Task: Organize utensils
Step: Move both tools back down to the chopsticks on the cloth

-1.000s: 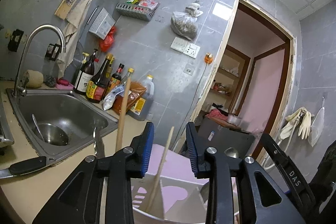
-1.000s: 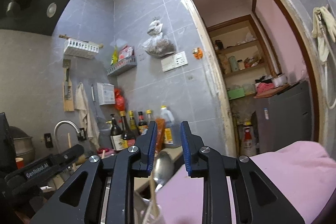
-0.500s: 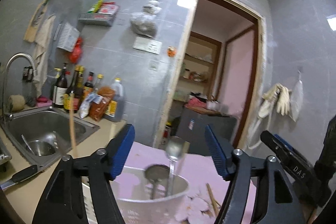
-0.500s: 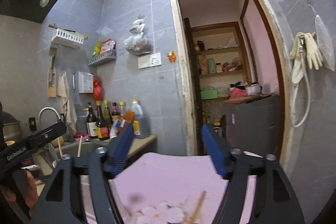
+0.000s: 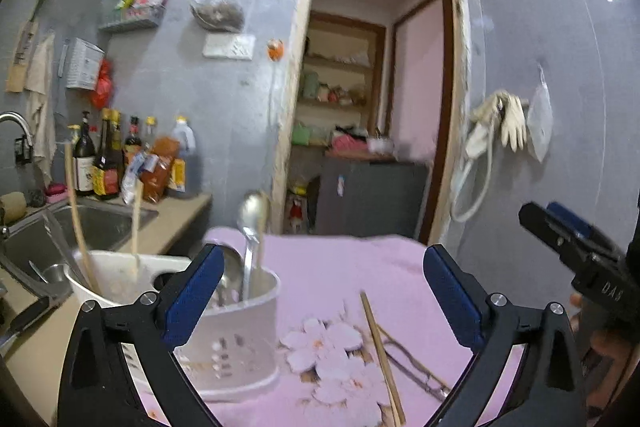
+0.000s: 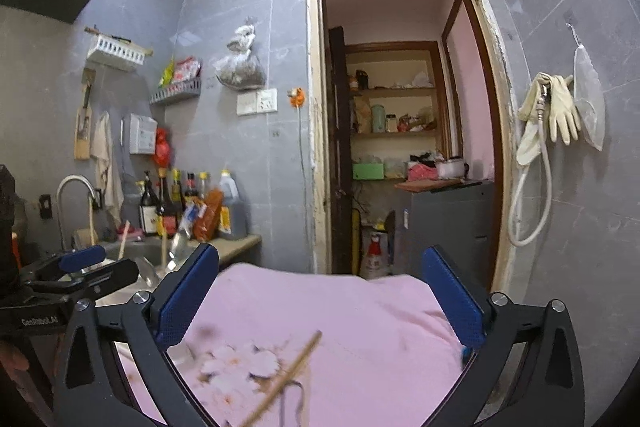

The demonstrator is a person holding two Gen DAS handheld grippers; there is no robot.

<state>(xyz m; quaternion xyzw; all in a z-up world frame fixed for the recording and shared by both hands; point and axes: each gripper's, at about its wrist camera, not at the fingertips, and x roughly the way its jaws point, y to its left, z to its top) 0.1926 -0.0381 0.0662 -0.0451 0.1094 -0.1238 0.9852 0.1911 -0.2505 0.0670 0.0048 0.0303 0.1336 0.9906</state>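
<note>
Where blur smears it, chopstick [image 6: 280, 379] tip

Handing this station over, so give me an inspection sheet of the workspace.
Surface: pink floral cloth beside a beige counter.
Job's things: white utensil holder with spoons and chopsticks standing in it; a loose chopstick lies on the cloth.
Clutter: sauce bottles by the sink.
Grippers: left gripper and right gripper, jaws opening, nothing between them.
Cables: white hose hangs on the wall.
Surroundings: grey tiled walls, open doorway to shelves.
</note>
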